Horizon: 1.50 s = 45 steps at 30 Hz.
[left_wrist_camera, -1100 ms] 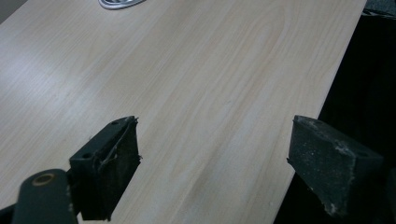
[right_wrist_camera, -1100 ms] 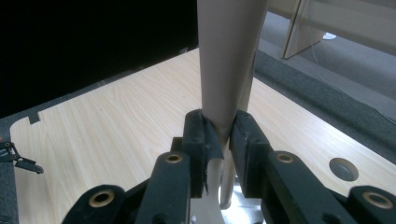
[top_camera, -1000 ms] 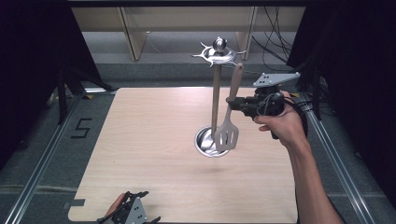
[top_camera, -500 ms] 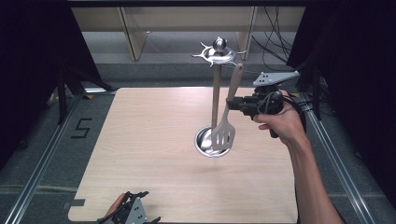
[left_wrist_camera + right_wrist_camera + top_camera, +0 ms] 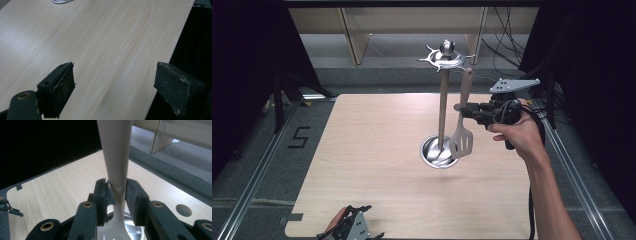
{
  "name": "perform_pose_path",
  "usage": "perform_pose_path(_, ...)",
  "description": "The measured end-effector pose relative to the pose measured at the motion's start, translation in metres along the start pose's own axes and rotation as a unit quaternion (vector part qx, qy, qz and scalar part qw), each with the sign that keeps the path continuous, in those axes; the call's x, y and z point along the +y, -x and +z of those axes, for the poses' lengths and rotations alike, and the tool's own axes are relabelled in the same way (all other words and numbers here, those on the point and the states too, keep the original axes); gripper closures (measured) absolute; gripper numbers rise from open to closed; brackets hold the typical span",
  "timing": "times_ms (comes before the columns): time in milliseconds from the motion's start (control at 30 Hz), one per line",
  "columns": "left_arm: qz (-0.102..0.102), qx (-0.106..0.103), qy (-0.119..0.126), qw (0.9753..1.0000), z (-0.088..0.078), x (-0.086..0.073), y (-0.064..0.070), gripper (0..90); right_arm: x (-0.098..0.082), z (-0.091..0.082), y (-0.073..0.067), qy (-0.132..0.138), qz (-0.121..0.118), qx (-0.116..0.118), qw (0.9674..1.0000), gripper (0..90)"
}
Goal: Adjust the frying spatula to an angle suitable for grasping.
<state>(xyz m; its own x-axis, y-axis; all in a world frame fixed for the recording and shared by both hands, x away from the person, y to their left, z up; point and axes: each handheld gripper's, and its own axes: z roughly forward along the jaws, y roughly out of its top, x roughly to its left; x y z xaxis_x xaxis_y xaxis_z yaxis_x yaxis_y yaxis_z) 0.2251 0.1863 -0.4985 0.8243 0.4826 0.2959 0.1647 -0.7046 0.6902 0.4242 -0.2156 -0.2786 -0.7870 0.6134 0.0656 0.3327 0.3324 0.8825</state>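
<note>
A pale wooden worktop [image 5: 377,165] carries a metal utensil stand [image 5: 443,107] toward its right half, round base [image 5: 437,151] resting on the surface, upright pole topped by a ring of hooks [image 5: 446,59] and a ball finial. The right gripper [image 5: 463,109], held in the person's right hand [image 5: 517,132] near the right edge, has its jaws pinched on the neck of a slotted spatula [image 5: 461,131], which hangs upright just beside the pole, blade [image 5: 461,142] down over the base, clear of the surface; whether it touches the stand cannot be told. The right gripper view confirms both pads pressed against the handle [image 5: 117,152]. The left gripper [image 5: 349,227] sits at the near edge toward the left corner, jaws spread wide with nothing between them, over bare wood [image 5: 105,45]
</note>
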Motion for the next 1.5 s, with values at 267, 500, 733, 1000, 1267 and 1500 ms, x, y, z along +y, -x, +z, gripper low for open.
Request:
perform_pose_path(267,0.000,0.006,-0.001,1.0000,0.000,0.000,-0.001,15.6,-0.004,-0.003,-0.004,0.013,-0.001,-0.003,0.9999,63.8)
perform_pose_path(500,0.001,0.007,-0.001,1.0000,0.000,0.000,-0.001,15.6,-0.013,-0.015,-0.014,0.033,-0.008,-0.012,0.9994,58.9)
perform_pose_path(733,-0.001,0.009,0.001,1.0000,0.001,0.000,0.000,15.6,-0.025,-0.026,-0.016,0.039,-0.011,-0.030,0.9987,58.1)
perform_pose_path(1000,-0.001,0.011,0.003,0.9999,0.001,0.000,0.000,15.6,-0.042,-0.032,-0.014,0.046,0.006,-0.025,0.9986,56.7)
perform_pose_path(1267,-0.003,0.007,0.004,1.0000,0.001,0.000,0.001,15.6,-0.054,-0.041,-0.016,0.062,0.005,-0.029,0.9977,56.6)
perform_pose_path(1500,0.000,0.009,0.000,1.0000,0.000,0.000,0.000,15.6,-0.069,-0.041,-0.018,0.056,0.001,-0.044,0.9975,53.8)
